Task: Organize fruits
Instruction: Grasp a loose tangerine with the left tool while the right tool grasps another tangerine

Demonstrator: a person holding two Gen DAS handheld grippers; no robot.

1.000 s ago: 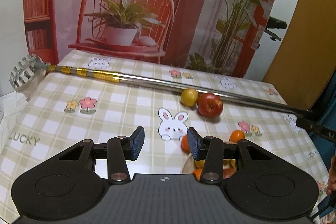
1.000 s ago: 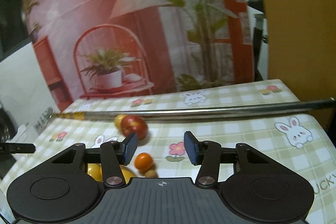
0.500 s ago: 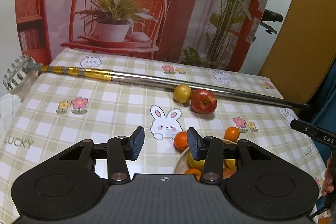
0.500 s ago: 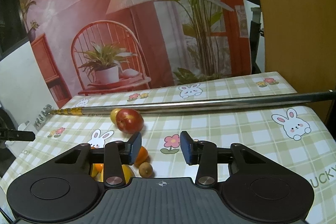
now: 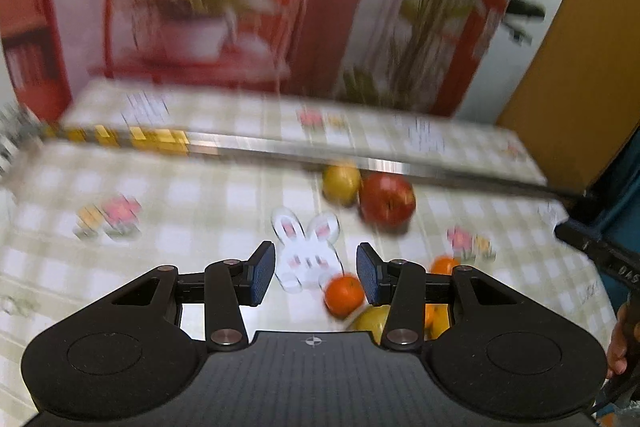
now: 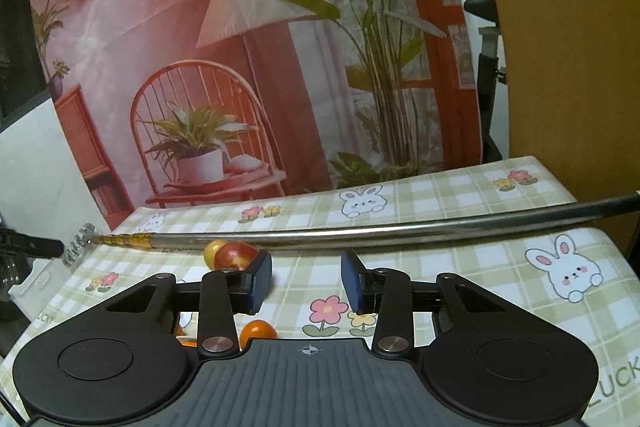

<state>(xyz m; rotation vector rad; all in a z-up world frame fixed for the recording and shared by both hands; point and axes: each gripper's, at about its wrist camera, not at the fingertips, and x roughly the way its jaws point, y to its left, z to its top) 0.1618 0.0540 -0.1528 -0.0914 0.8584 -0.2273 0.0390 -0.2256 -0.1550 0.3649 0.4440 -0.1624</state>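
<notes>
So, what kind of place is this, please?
Probably a staged home-style set, not a real room: the chair and plants are only printed on a backdrop, hung behind a table with a bunny-print checked cloth holding a red apple.

A polished metal pole (image 6: 360,229) with a shiny gold-banded end is laid across the desk (image 6: 460,267), which is covered by a smooth checked cloth. The red apple (image 5: 386,201) is seen to be glossy. Matt black plastic forms the right hand-held gripper (image 6: 306,281), with ribbed blue pads (image 6: 352,283).
</notes>
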